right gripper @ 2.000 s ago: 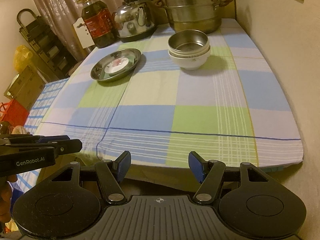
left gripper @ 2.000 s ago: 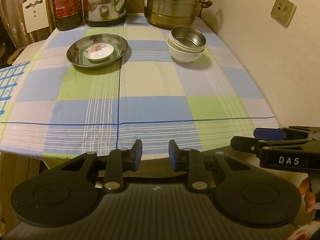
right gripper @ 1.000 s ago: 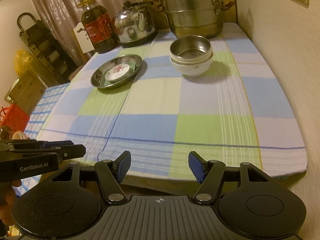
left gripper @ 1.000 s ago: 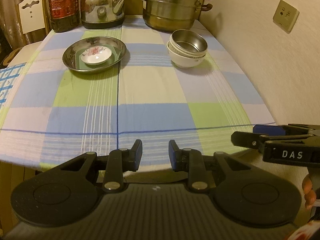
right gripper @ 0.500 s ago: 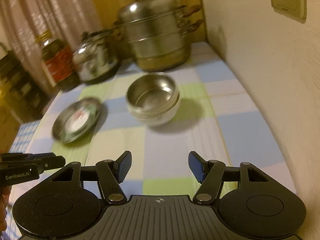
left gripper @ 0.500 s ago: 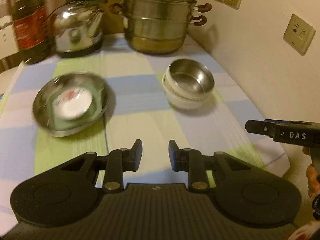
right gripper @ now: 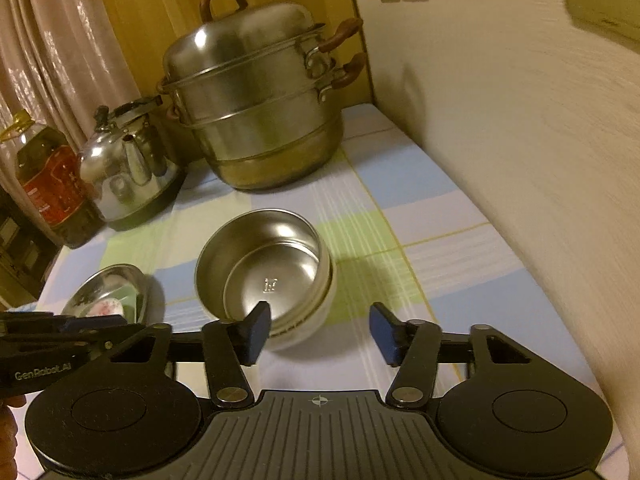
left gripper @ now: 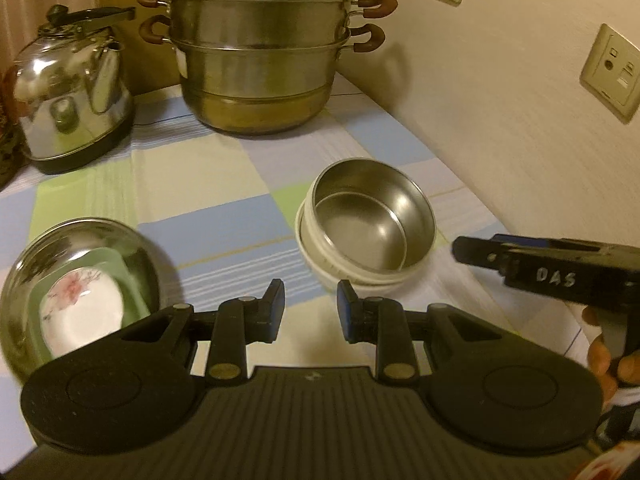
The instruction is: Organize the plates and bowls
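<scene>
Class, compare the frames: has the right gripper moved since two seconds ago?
Yes. The right gripper has advanced from the table's near edge toward the steel steamer pot, now open beside the stacked steel and white bowls.

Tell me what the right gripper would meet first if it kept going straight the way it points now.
Most likely the stacked bowls: the right gripper is open, and the steel bowl on top lies just ahead, slightly toward its left finger. Depth is hard to judge, so it may straddle or clip the near rim.

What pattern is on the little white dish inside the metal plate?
A pink flower print on the white dish, lying in the metal plate; clearest in the left wrist view.
</scene>
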`<state>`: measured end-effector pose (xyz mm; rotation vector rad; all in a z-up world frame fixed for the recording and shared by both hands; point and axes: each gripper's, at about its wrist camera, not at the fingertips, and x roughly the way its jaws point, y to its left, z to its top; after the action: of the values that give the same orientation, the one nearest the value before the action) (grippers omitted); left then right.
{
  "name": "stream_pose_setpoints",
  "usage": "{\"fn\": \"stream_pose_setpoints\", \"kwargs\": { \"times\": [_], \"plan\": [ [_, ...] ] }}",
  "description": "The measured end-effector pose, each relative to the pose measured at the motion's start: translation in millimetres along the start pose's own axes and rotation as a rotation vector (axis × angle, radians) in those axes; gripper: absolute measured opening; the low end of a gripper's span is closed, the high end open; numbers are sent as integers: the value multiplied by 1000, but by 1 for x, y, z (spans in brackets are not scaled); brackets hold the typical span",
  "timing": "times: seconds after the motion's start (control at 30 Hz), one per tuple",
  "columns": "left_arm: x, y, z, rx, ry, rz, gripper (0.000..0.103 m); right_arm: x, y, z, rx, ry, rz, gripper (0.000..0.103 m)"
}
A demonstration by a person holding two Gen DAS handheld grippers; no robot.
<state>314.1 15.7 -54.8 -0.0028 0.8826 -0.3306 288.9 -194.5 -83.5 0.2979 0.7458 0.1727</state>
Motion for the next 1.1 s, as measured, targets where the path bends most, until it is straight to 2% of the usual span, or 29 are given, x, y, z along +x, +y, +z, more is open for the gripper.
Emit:
{"fn": "stream_pose_setpoints", "kwargs": {
  "times": [0.27,0.6,0.67,0.73,0.8,0.9,1.1],
  "plan": [
    [20,-6,19,-46,-3,-10,25,35,2,17,-8,13,25,44],
    [55,-7,34,-109,30,32,25,72,-1,42,-81,77,62,42],
    [59,-6,35,-120,34,39,24,77,0,45,-111,84,72,39],
    [63,-4,36,-127,37,45,21,82,1,48,-127,90,87,29],
    [65,-2,38,-139,44,39,13,86,0,51,-138,98,88,22],
    [68,0,40,-149,54,35,12,90,-3,55,-151,114,85,10],
    [72,-1,47,-132,84,50,11,96,-8,73,-109,219,105,10]
  ]
}}
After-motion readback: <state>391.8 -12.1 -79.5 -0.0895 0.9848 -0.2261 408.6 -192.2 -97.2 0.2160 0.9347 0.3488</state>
